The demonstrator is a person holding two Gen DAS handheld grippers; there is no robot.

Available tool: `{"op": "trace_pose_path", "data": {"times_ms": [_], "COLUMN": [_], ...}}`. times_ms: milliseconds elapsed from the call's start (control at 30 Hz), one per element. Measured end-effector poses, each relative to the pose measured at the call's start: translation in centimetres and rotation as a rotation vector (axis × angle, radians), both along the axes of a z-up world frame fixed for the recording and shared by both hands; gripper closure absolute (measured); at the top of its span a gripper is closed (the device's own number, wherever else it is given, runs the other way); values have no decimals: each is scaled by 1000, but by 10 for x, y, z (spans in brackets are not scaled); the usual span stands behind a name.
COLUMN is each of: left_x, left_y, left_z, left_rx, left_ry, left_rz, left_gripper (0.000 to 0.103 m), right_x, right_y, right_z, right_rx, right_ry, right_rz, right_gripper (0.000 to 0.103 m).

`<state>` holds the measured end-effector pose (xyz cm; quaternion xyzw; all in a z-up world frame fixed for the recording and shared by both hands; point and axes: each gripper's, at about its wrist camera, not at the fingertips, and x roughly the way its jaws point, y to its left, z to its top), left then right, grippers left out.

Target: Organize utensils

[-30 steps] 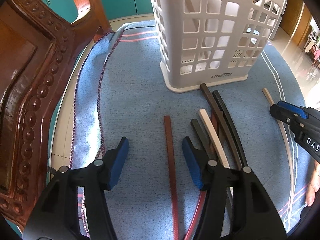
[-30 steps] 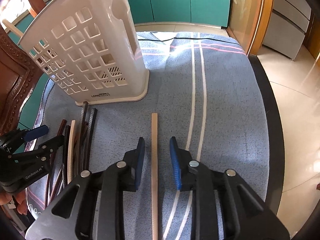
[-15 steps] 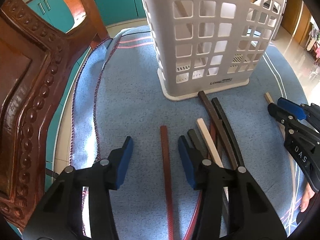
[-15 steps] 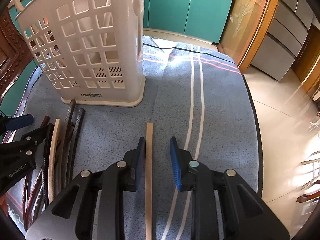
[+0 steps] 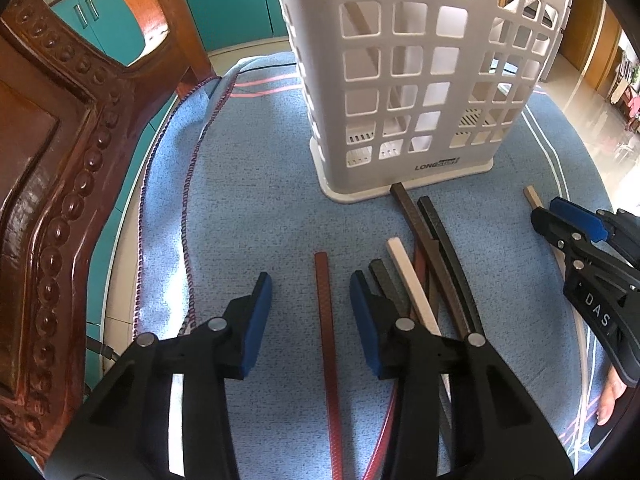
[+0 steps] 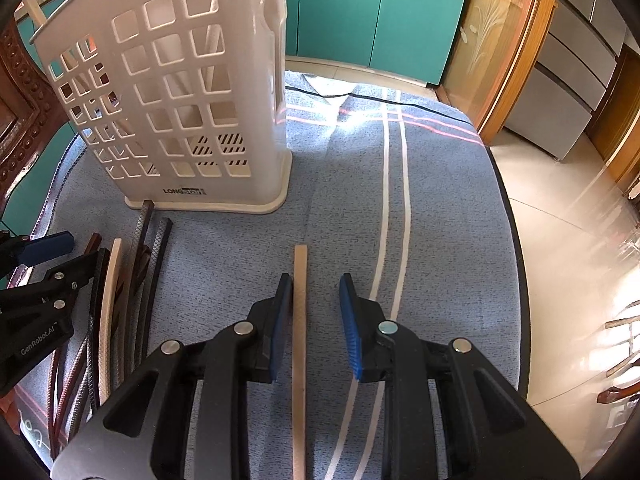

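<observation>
Your left gripper (image 5: 310,312), jaws just closing but not yet touching, straddles a reddish-brown chopstick (image 5: 326,332) at lower centre of its view. Your right gripper (image 6: 316,316) stands open around a pale wooden chopstick (image 6: 300,320), which lies against the left pad. The white slotted basket (image 6: 192,92) stands upper left on the blue cloth (image 6: 440,240), the other chopsticks (image 6: 128,280) bundled below it.

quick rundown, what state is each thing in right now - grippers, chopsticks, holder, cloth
left gripper: open, jaws just been closing, either side of the red-brown chopstick, not pressing it
right gripper: open, astride the tan chopstick, one pad beside it
red-brown chopstick: flat on the cloth
tan chopstick: flat on the cloth
chopstick pile: loose, overlapping
white holder: upright
blue cloth: spread, edge rumpled
</observation>
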<state>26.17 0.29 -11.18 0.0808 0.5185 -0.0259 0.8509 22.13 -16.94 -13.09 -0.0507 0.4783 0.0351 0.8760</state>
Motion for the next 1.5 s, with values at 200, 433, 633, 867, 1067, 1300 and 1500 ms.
{"op": "trace_pose_path", "data": {"times_ms": [200, 433, 633, 867, 1067, 1300, 1500], "left_x": [2, -1, -30, -83, -118, -92, -48], "left_y": [-4, -5, 7, 20, 24, 37, 65], "left_z": [-1, 14, 72, 158, 238, 296, 284], "left_rx": [-58, -104, -206, -320, -413, -484, -543], "left_ry": [15, -27, -184, -391, -590, -769, -767], "left_rz": [-35, -25, -41, -98, -142, -63, 96], "left_gripper": [93, 96, 96, 96, 96, 96, 96], "right_x": [-1, -4, -26, -65, -81, -75, -56], "right_y": [0, -6, -16, -34, -39, -36, -35], "right_z": [1, 10, 60, 131, 194, 279, 306], "right_rx": [24, 143, 231, 336, 422, 431, 419], "right_ry": [4, -1, -138, -269, -390, -596, -775], "right_rz": [14, 28, 63, 129, 153, 128, 18], "right_gripper": [87, 96, 96, 96, 96, 96, 96]}}
